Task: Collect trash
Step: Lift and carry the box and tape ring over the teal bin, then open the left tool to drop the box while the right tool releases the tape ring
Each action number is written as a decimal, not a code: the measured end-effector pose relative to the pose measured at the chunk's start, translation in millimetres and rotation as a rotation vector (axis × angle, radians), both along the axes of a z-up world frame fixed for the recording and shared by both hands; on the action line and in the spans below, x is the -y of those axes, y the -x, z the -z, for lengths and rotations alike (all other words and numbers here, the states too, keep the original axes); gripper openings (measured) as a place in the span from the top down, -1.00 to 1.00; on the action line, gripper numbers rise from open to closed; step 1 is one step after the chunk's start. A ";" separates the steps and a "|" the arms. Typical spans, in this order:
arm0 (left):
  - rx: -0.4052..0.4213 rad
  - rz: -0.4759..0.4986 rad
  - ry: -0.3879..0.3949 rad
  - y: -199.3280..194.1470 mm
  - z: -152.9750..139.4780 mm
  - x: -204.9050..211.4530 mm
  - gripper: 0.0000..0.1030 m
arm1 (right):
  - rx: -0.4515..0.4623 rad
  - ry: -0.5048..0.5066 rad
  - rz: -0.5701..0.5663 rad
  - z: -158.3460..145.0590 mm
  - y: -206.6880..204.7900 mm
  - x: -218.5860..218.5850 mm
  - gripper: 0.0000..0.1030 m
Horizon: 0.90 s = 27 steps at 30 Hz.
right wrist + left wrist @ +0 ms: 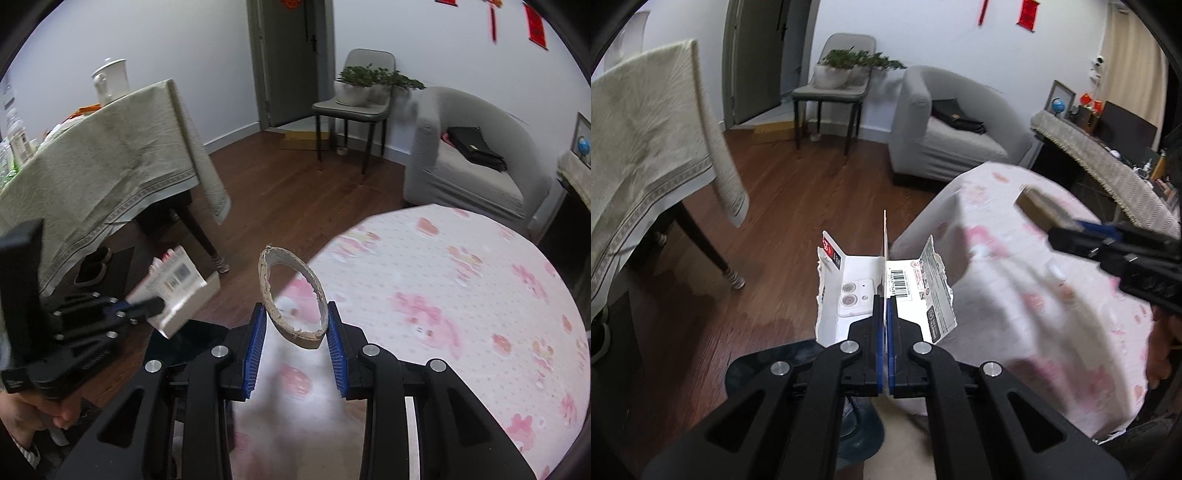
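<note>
My left gripper [885, 295] is shut on a torn white product box [849, 291] with a barcode, held above the wood floor beside the table. The same box shows blurred in the right wrist view [173, 284], with the left gripper [147, 308] on it. My right gripper [295, 317] is shut on a squashed cardboard tape ring [271, 306], held above the round table with a pink flowered cloth [461, 295]. The right gripper also shows at the right edge of the left wrist view [1067, 236], holding the cardboard ring [1034, 208].
A dark bin [757, 373] sits on the floor below the left gripper. A table with a beige cloth [110, 166] stands at left, shoes [92, 266] under it. A grey armchair [472, 155] and a chair with plants [354, 96] stand behind.
</note>
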<state>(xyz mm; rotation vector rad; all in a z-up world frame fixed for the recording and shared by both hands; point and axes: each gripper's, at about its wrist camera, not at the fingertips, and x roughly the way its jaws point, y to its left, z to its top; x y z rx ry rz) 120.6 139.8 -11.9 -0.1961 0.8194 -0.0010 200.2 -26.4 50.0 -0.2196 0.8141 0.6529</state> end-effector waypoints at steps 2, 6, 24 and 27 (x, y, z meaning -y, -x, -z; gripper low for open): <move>-0.008 -0.011 0.003 2.4 5.1 -8.7 0.95 | -0.006 -0.010 -0.013 -0.3 2.8 -7.8 0.36; -0.047 -0.040 0.036 8.1 20.7 -29.1 0.95 | -0.028 -0.033 -0.042 2.8 7.3 -22.5 0.36; -0.265 -0.110 0.037 27.0 90.4 -74.0 0.95 | -0.102 -0.009 -0.170 35.6 29.2 -101.3 0.36; -0.318 -0.092 0.027 29.4 106.8 -73.6 0.95 | -0.109 -0.005 -0.179 39.3 30.1 -108.6 0.36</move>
